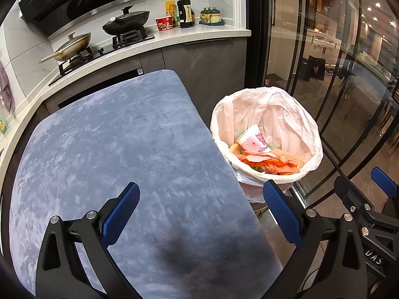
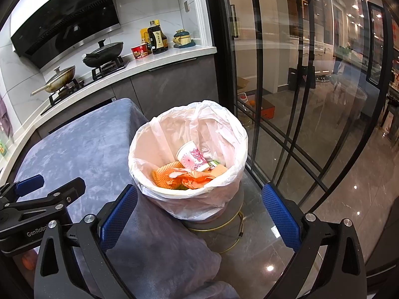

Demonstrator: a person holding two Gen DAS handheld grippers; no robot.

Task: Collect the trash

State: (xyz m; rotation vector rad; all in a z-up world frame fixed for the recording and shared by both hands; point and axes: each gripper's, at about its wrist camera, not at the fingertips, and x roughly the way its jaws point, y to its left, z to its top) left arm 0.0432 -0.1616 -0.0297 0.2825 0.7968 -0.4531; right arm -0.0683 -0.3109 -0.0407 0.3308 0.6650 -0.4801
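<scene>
Blue-clothed table (image 1: 112,149) bare; bin (image 2: 189,191) at 12 o'clock holds trash; both claws (image 1: 200,214) (image 2: 199,216) wide, empty; next likely tying liner.

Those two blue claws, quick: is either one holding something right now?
Left gripper: open, holding nothing.
Right gripper: open, holding nothing.
</scene>
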